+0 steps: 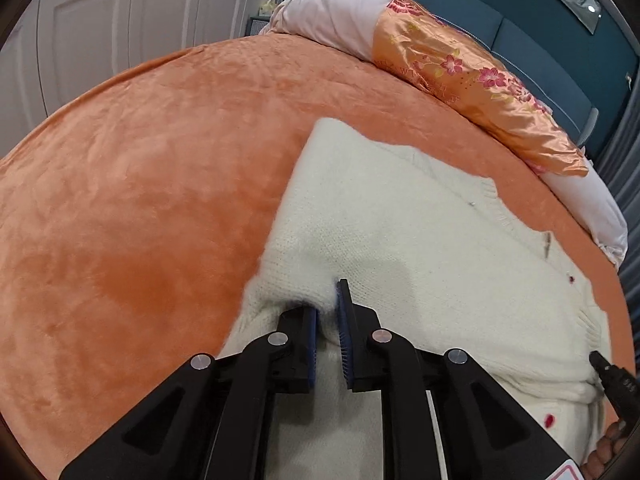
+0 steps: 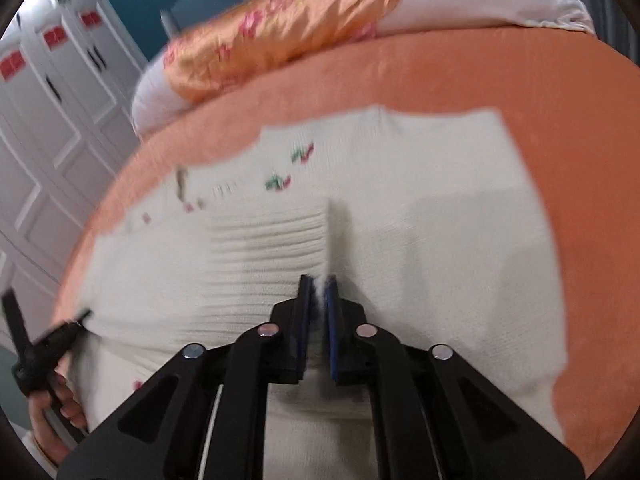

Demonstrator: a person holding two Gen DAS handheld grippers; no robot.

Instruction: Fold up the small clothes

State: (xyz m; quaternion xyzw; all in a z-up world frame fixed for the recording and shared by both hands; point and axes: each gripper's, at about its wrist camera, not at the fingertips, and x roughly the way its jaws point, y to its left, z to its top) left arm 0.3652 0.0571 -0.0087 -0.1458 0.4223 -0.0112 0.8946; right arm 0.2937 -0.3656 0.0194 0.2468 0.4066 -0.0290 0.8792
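Pinching cream knitted sweater [image 1: 400, 224] flat on orange plush bedspread [image 1: 140, 180]: left gripper [image 1: 328, 320] nearly closed on fuzzy edge, right gripper [image 2: 319, 300] clamped on ribbed hem. Soft, light, floppy, likely stretches; grip edges.
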